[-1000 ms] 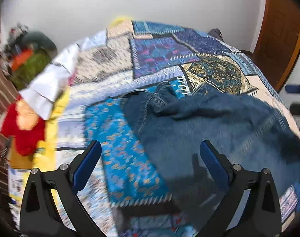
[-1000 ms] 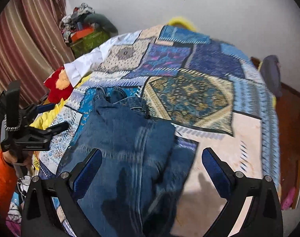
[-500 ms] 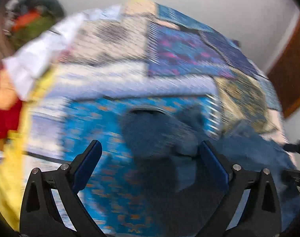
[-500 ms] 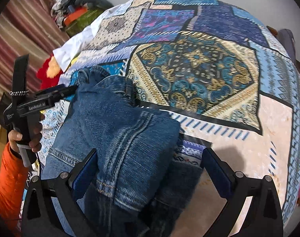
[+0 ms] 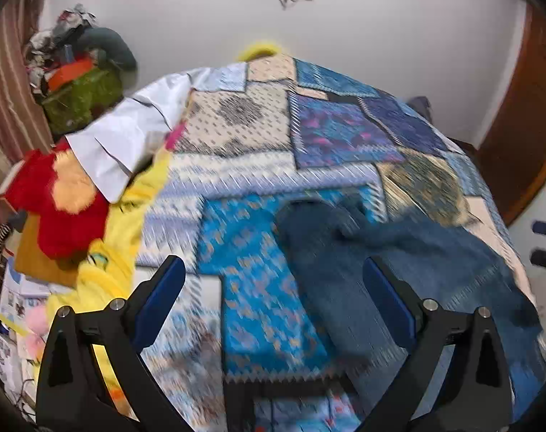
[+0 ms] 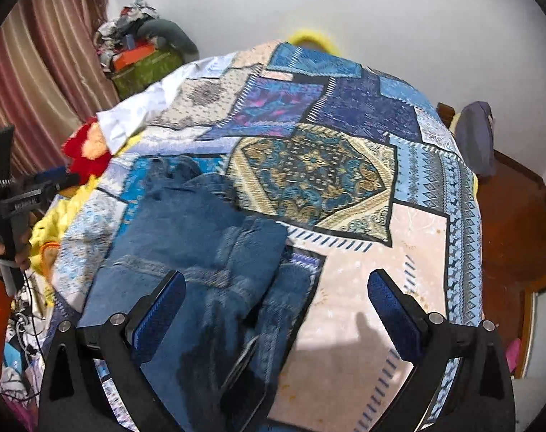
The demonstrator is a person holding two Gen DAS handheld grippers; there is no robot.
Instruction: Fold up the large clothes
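Note:
A pair of blue jeans point(image 6: 201, 252) lies folded on the patchwork bedspread point(image 6: 316, 169), its far end bunched toward the bed's middle. In the left wrist view the jeans point(image 5: 381, 270) lie to the right of centre on the bedspread point(image 5: 258, 288). My left gripper point(image 5: 273, 298) is open and empty, held above the near part of the bed beside the jeans. It also shows in the right wrist view point(image 6: 57, 180) at the left, in a hand. My right gripper point(image 6: 276, 306) is open and empty above the jeans' near right edge.
A red and orange plush toy point(image 5: 60, 201), a white cloth point(image 5: 129, 144) and a yellow sheet point(image 5: 129, 223) lie at the bed's left side. A heap of clutter point(image 5: 78, 82) stands by the striped curtain point(image 6: 46, 82). A wooden door point(image 5: 524, 126) is at right.
Both grippers pulled back and up from the jeans. The jeans' upper part was turned over into a folded layer and now lies flat.

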